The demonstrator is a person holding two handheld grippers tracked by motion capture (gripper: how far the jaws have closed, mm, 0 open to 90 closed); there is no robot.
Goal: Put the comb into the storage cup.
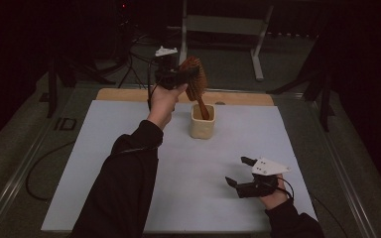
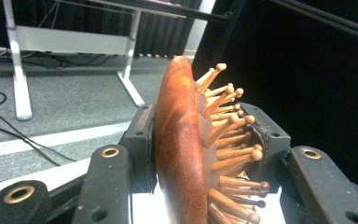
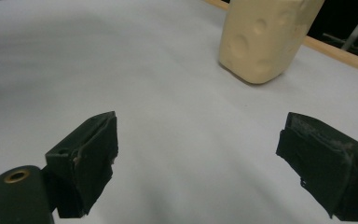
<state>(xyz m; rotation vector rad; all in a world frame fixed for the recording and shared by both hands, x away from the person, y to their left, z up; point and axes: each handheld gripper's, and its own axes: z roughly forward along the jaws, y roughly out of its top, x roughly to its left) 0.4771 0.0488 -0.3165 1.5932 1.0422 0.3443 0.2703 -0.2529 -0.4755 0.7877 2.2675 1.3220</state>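
While the hairbrush stands with its handle in the cup, the entries run view by view.

High view, left gripper point(image 1: 174, 74): raised over the far end of the table point(image 1: 104, 163), jaws closed on the head of the hairbrush point(image 1: 195, 79).
High view, hairbrush: tilted, bristled head up, handle tip down inside the cream cup point(image 1: 202, 122).
High view, cup: upright on the white sheet, near the wooden far edge.
High view, right gripper point(image 1: 241, 171): low over the near right part of the table, jaws spread wide, nothing between them.
Left gripper view, hairbrush point(image 2: 182, 149): wooden back against one pad, peg bristles pressed into the other.
Left gripper view, grip: firm on the head, though the bristle side looks springy.
Right gripper view, right gripper point(image 3: 196, 163): jaws far apart, bare sheet between them.
Right gripper view, cup point(image 3: 263, 39): ahead, well apart from the jaws, dimpled side showing.
Risk, tipping: a sideways pull on the handle would likely lever the light cup over, since nothing steadies it.
Risk, slipping: bristles may give under the pad, letting the brush twist or drop.
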